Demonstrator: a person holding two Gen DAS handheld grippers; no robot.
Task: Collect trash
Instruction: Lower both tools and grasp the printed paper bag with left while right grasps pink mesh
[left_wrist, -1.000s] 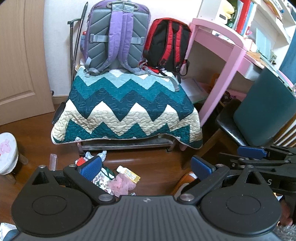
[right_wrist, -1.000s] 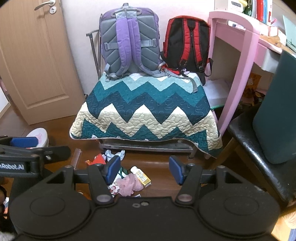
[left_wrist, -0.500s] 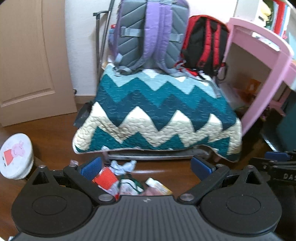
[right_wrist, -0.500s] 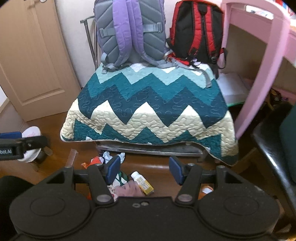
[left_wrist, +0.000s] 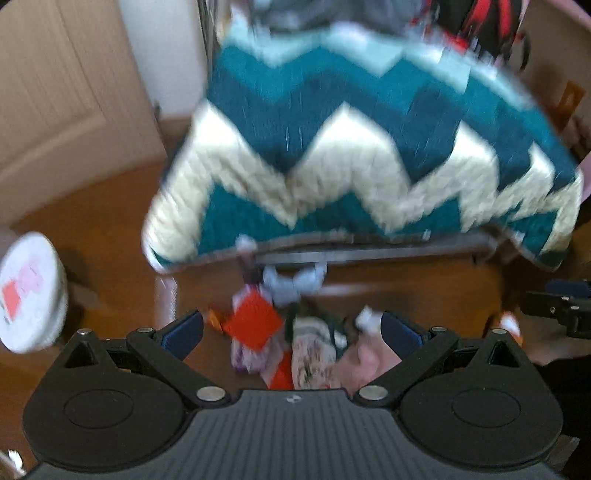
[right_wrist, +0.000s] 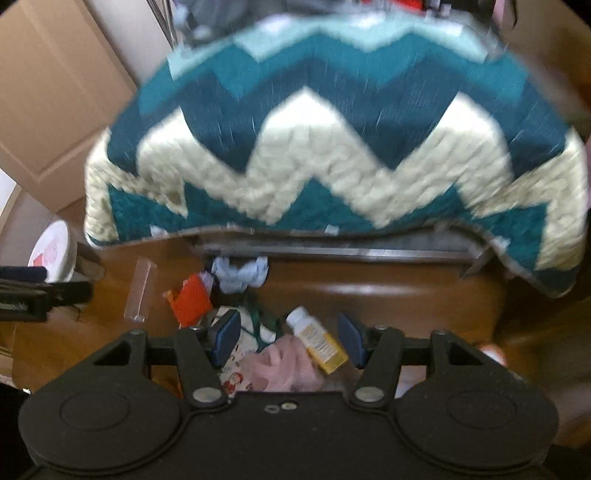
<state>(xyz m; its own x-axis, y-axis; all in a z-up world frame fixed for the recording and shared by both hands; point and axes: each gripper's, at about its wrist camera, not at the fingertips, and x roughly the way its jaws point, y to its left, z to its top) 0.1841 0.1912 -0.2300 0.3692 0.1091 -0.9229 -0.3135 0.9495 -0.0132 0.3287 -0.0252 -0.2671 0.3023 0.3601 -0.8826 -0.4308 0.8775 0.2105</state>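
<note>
A pile of trash lies on the wooden floor in front of a low bench. It holds a red wrapper (left_wrist: 255, 321) (right_wrist: 192, 299), a pale blue crumpled piece (left_wrist: 291, 282) (right_wrist: 240, 275), a patterned wrapper (left_wrist: 314, 347), a pink bag (right_wrist: 284, 369) and a small yellow bottle with a white cap (right_wrist: 317, 339). My left gripper (left_wrist: 291, 332) is open above the pile. My right gripper (right_wrist: 288, 336) is open, with the bottle between its fingers, apart from both pads. Both views are blurred.
A zigzag teal and cream quilt (left_wrist: 362, 147) covers the bench, backpacks at its back. A white round stool (left_wrist: 29, 291) stands left. A clear plastic strip (right_wrist: 140, 291) lies on the floor. A door (left_wrist: 55, 92) is at the left.
Both grippers have moved forward and down toward the trash pile; the quilt and the pile look larger. Both jaws stay open.
</note>
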